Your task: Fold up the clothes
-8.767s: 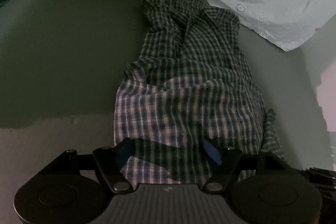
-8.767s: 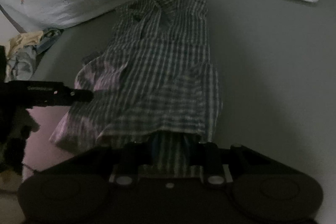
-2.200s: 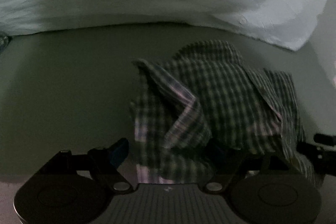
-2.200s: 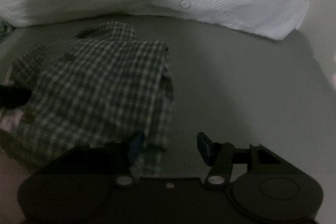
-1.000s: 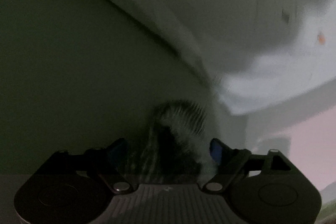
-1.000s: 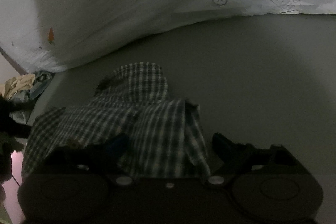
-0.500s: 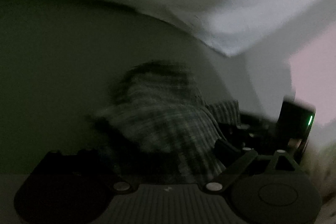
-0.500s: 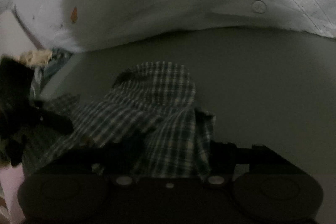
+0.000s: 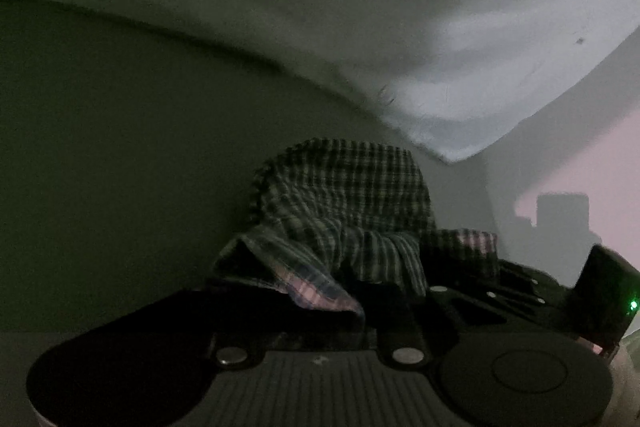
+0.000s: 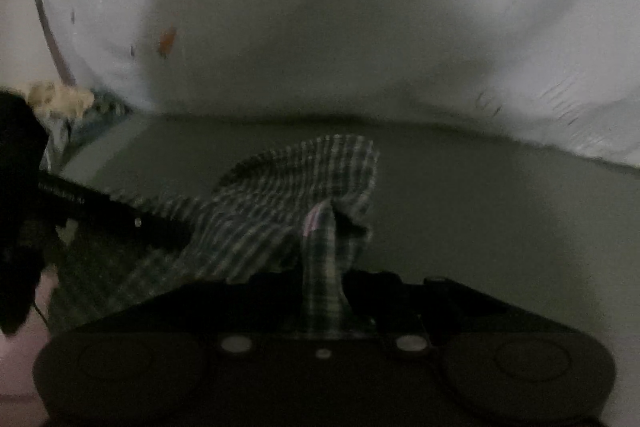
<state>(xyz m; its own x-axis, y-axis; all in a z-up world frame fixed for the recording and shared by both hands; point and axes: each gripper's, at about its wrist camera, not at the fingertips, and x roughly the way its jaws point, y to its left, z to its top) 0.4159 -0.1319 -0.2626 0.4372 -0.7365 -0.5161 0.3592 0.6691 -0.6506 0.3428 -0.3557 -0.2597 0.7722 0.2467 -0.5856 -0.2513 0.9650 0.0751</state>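
the checked shirt [image 9: 344, 211] lies bunched in a heap on the dull grey-green surface [image 9: 120, 167], near the cameras and well short of the big white cover [image 9: 480, 67] that rises along the far side. in the left wrist view the heap sits just right of centre, its far part humped up and its near folds spilling toward the left gripper [image 9: 316, 311]. that gripper's jaws are closing, and a fold showing the pale pinkish inside of the cloth is pinched between them, so it is gripping the shirt. to the right of the heap, in the same view, the other tool's black body shows with a small green light.

in the right wrist view the shirt [image 10: 288, 195] spreads from centre toward the left, and a narrow strip of it runs up from the right gripper [image 10: 322, 291] to a raised peak. those jaws are closing too, with the strip clamped between them. at the left edge the left tool's dark finger reaches onto the cloth. far left, beside the white cover [image 10: 360, 7], lies a small pile of crumpled pale fabric [image 10: 60, 99]. the pictures are dim and slightly blurred.
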